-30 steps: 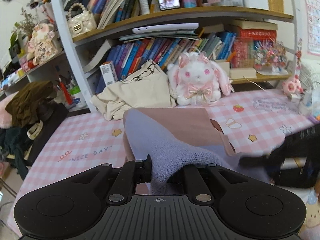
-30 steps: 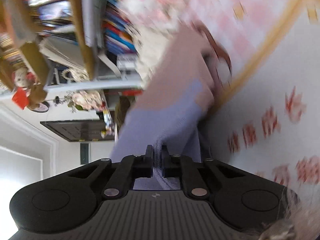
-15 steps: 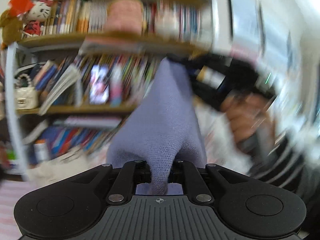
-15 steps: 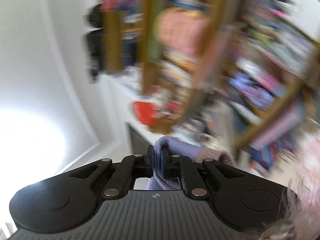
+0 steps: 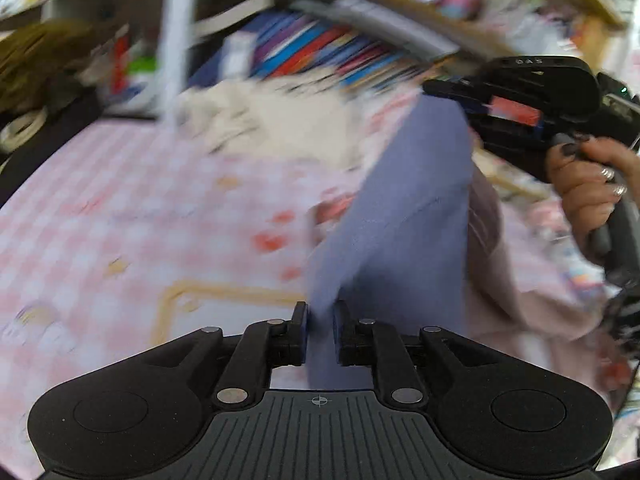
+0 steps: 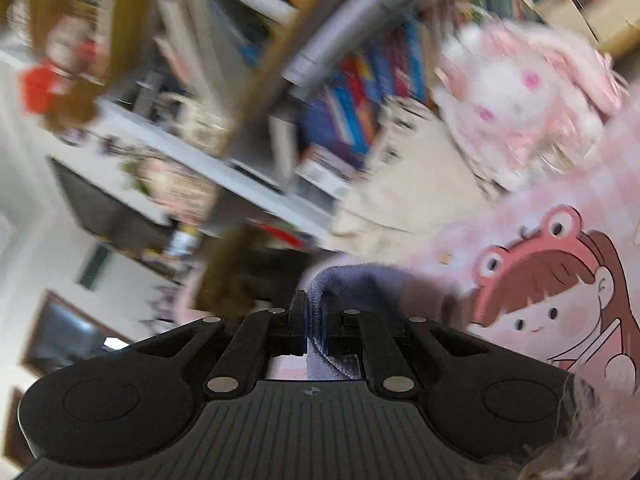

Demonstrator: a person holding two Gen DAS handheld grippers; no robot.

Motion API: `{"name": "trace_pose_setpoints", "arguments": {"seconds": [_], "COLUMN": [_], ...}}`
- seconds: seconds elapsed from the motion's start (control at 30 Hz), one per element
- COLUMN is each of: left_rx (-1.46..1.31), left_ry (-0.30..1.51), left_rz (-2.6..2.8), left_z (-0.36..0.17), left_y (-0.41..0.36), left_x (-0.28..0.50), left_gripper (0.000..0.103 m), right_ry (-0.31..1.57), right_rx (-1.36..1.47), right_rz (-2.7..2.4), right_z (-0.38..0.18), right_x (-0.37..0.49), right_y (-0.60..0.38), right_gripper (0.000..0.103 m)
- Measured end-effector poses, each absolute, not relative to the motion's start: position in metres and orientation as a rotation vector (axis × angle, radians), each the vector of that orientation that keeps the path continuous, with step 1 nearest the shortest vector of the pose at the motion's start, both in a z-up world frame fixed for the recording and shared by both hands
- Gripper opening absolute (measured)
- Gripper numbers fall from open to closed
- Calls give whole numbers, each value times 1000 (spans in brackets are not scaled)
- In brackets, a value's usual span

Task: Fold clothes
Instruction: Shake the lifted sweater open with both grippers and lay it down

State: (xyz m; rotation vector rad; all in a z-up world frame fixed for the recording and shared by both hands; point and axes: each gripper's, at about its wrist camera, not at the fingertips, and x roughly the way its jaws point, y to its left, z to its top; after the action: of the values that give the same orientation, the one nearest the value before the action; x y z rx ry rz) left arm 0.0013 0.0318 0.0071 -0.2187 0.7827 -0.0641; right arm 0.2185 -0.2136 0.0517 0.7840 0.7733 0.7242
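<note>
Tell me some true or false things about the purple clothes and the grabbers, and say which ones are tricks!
1. The left gripper is pinching the purple knit garment. True.
2. The right gripper is open and holds nothing. False: it is shut on purple knit fabric too.
3. The garment lies flat on the pink checkered tablecloth. False: it hangs lifted between the two grippers.
4. A pink and white plush bunny sits by the bookshelf. True.
5. The hand on the right gripper's handle wears rings. True.
6. The cartoon girl on the tablecloth wears a blue hat. False: her frog hat is pink.
</note>
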Motion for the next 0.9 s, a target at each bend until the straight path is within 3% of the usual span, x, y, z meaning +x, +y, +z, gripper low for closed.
{"name": "trace_pose_setpoints", "arguments": {"seconds": [0.13, 0.2, 0.27, 0.37, 0.43, 0.9], "left_rx": [-171, -163, -179, -200, -197, -328], "left_ry": [785, 769, 759, 758, 777, 902], "left_rz": [-22, -21, -12, -17, -31, -191], "left_z": [4, 8, 7, 4, -2, -28], "left_y": [53, 60, 64, 69, 66, 15], "left_x": [-10, -17, -16, -14, -13, 7], "left_gripper": [16, 23, 39, 55, 59, 64], "right_ry": [799, 811, 855, 894, 856, 822], "right_rx": [673, 626, 581, 471, 443, 149], "right_rz": [655, 634, 636, 582, 586, 407], "right_z": [43, 36, 28, 16, 15, -22], "right_x": [242, 252, 267, 272, 254, 105], "right_y": [-172, -154, -134, -119, -132, -291], "right_gripper": [7, 7, 12, 33, 45, 50]}}
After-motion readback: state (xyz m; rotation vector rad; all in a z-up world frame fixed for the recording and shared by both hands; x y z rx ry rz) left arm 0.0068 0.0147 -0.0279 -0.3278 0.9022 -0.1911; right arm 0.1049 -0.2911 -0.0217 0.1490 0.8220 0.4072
